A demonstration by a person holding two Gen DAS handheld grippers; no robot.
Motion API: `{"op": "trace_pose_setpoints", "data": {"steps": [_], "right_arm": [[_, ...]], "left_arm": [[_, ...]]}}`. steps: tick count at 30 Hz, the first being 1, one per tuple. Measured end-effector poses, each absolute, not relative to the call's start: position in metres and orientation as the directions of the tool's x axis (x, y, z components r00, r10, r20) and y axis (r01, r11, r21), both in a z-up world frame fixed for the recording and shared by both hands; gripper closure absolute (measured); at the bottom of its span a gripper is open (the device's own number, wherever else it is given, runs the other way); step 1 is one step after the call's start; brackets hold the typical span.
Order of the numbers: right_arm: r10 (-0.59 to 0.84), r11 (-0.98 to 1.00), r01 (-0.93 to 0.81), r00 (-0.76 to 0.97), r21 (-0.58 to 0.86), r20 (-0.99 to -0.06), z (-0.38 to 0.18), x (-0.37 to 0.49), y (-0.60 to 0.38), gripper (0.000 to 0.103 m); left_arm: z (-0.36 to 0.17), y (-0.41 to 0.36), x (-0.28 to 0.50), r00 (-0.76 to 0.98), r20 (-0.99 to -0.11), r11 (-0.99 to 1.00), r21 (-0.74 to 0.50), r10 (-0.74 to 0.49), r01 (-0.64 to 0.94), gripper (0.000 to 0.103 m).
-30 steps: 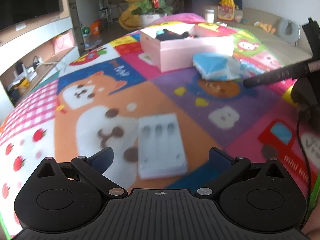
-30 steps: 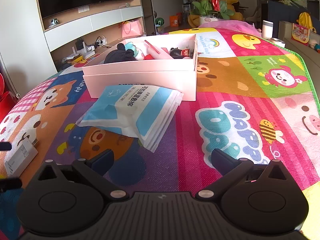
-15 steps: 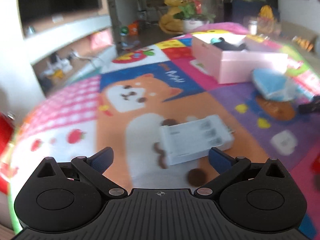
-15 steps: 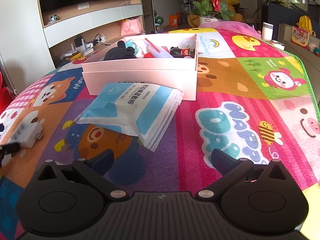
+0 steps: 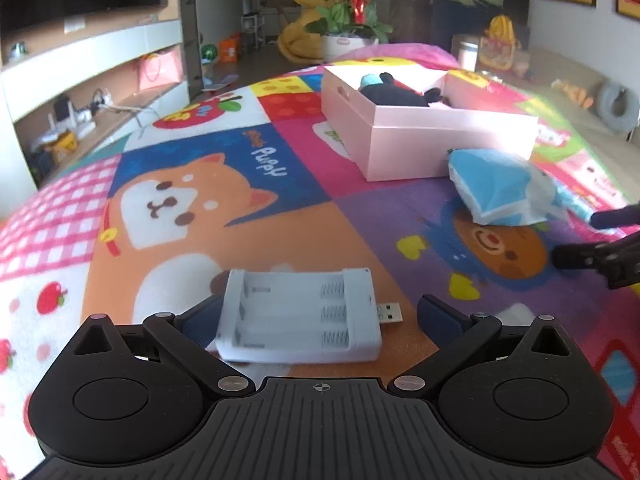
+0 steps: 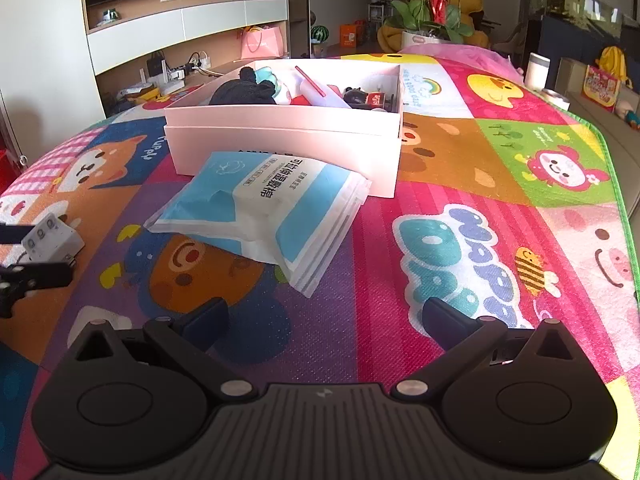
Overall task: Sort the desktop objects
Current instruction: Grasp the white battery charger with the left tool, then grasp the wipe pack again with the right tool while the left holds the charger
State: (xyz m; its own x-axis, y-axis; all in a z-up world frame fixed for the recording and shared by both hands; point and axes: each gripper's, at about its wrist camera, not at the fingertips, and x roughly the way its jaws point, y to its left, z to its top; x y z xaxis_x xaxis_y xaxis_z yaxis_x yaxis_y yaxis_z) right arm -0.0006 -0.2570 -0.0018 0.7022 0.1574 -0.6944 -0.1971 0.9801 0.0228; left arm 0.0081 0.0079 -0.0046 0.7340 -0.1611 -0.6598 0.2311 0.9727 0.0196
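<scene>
A white battery charger (image 5: pixel 296 316) with a USB plug lies crosswise on the cartoon play mat (image 5: pixel 280 224). My left gripper (image 5: pixel 320 318) is open around it, one finger at each end and the left finger partly hidden behind it. The right wrist view shows the same charger (image 6: pixel 50 236) between the left gripper's fingers (image 6: pixel 40 274) at the far left. A blue and white packet (image 6: pixel 272 208) leans against the pink box (image 6: pixel 280 136), which holds a black plush and small items. My right gripper (image 6: pixel 326 316) is open and empty, just short of the packet.
The mat's green edge (image 6: pixel 616 200) runs along the right. A potted orchid (image 6: pixel 432 8) stands beyond the box, and a white cup (image 6: pixel 536 70) at the back right. A TV shelf (image 6: pixel 180 24) with cables lines the left wall. The right gripper's fingers (image 5: pixel 592 258) reach in near the packet.
My left gripper has swung round and closed in on the charger, which now sits crosswise between its open fingers. The right gripper has barely moved.
</scene>
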Motion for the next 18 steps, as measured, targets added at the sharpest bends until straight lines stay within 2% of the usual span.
{"op": "trace_pose_setpoints", "data": {"steps": [3, 5, 10, 14, 18], "right_arm": [[0.155, 0.981, -0.193, 0.700, 0.024, -0.697, 0.000, 0.000, -0.257, 0.000], [0.160, 0.983, -0.181, 0.717, 0.041, -0.678, 0.004, 0.001, -0.256, 0.000], [0.166, 0.983, -0.178, 0.767, 0.043, -0.619, 0.021, 0.019, -0.246, 0.000], [0.182, 0.979, -0.198, 0.769, 0.042, -0.613, 0.028, 0.030, -0.232, 0.000], [0.178, 0.953, -0.291, 0.764, -0.085, -0.620, 0.026, 0.014, -0.213, 0.000]], "left_arm": [[-0.004, 0.008, 0.007, 0.742, -0.652, 0.973, 0.026, -0.157, 0.230, 0.001], [-0.004, 0.010, 0.006, 0.744, -0.649, 0.973, 0.023, -0.159, 0.228, 0.009], [-0.004, 0.014, 0.003, 0.749, -0.640, 0.974, 0.004, -0.171, 0.226, 0.008], [-0.003, 0.020, -0.001, 0.755, -0.631, 0.977, -0.020, -0.179, 0.215, 0.008], [-0.002, 0.023, -0.001, 0.756, -0.628, 0.978, -0.041, -0.186, 0.207, 0.008]]}}
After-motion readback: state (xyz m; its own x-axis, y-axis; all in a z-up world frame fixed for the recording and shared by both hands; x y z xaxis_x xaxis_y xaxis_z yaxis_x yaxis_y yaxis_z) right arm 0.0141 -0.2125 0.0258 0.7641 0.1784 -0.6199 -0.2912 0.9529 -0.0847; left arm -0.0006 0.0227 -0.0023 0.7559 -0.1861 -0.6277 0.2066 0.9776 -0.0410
